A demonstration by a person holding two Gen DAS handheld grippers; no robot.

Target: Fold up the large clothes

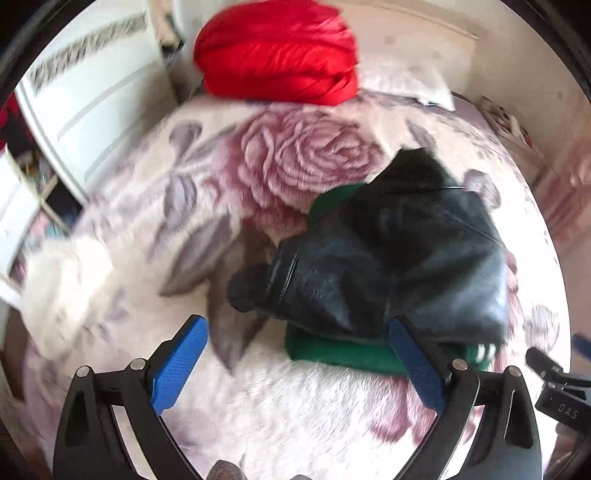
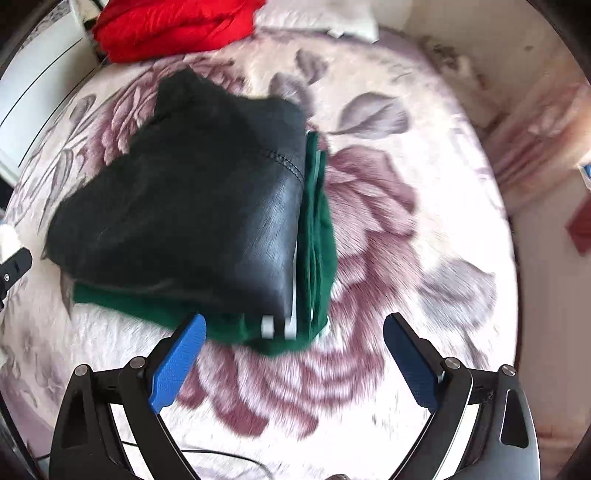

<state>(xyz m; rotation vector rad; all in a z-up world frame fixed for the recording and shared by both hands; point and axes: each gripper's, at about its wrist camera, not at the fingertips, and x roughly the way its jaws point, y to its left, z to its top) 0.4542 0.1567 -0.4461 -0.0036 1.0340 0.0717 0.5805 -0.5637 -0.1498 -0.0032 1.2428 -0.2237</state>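
A folded black leather jacket (image 1: 399, 254) lies on top of a folded green garment with white stripes (image 1: 343, 352) on the rose-patterned blanket (image 1: 295, 158). My left gripper (image 1: 297, 332) is open and empty, just in front of the pile's near left edge. In the right wrist view the black jacket (image 2: 192, 206) covers most of the green garment (image 2: 317, 236). My right gripper (image 2: 293, 328) is open and empty, at the pile's near right corner. Both views are blurred.
A bundled red garment (image 1: 277, 51) lies at the far end of the bed, also in the right wrist view (image 2: 173, 26). A white pillow (image 1: 410, 81) is beside it. A white door (image 1: 96, 96) stands at the left. Part of the other gripper (image 1: 561, 384) shows at right.
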